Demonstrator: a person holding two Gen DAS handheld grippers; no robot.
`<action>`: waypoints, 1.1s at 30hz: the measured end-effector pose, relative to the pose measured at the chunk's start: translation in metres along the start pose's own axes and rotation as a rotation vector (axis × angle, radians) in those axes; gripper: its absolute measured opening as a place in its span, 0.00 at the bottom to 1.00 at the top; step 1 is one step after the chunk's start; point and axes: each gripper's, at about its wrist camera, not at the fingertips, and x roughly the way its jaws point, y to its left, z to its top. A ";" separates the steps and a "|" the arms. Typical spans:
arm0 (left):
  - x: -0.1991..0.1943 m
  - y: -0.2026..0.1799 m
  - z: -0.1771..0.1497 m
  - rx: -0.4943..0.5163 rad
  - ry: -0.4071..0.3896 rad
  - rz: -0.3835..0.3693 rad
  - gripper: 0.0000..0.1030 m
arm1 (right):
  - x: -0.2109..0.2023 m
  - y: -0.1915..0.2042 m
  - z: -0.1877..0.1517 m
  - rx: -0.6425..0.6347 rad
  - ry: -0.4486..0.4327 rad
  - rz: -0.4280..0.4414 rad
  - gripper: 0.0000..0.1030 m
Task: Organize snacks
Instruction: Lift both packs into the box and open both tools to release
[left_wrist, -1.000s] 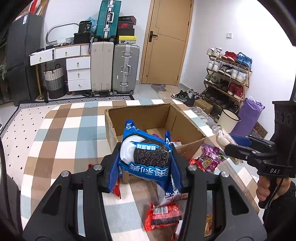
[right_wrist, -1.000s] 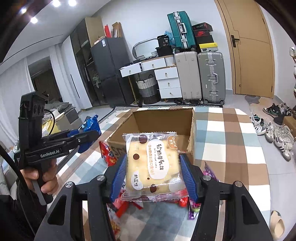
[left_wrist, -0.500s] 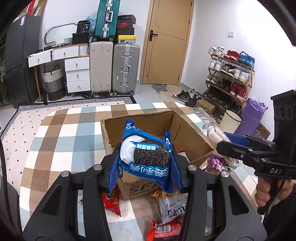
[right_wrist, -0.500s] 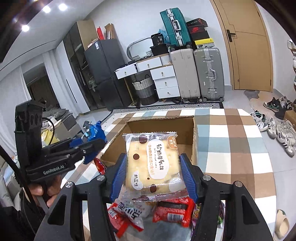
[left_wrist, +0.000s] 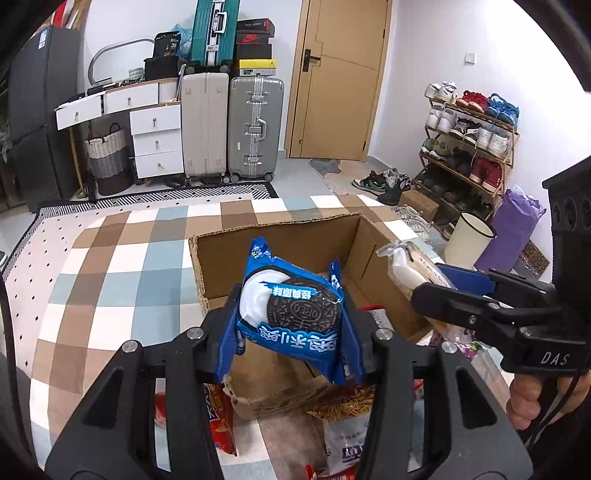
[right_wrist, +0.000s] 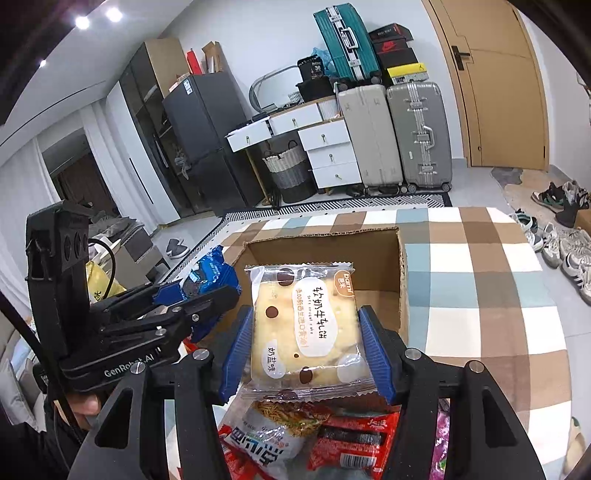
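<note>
You held both tools over the cardboard box (left_wrist: 280, 236): left tool (left_wrist: 291, 325) clamped the Oreo packet (left_wrist: 291, 310), right tool (right_wrist: 306, 332) clamped the nougat cake packet (right_wrist: 304, 325); next, release both inside.

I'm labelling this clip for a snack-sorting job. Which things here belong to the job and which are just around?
In the job:
left gripper clamping the Oreo packet
right gripper clamping the nougat cake packet
cardboard box
loose snack packets

Just around:
suitcases
shoe rack
white drawers
</note>
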 end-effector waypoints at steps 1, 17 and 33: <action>0.003 0.001 0.000 -0.004 0.004 -0.002 0.43 | 0.004 -0.001 0.001 0.002 0.004 -0.010 0.56; 0.043 0.011 -0.005 -0.030 0.065 0.016 0.43 | 0.031 -0.015 0.000 0.044 0.030 -0.041 0.56; 0.016 0.007 -0.003 -0.022 0.035 0.015 0.89 | 0.002 -0.003 0.006 -0.022 -0.062 -0.061 0.88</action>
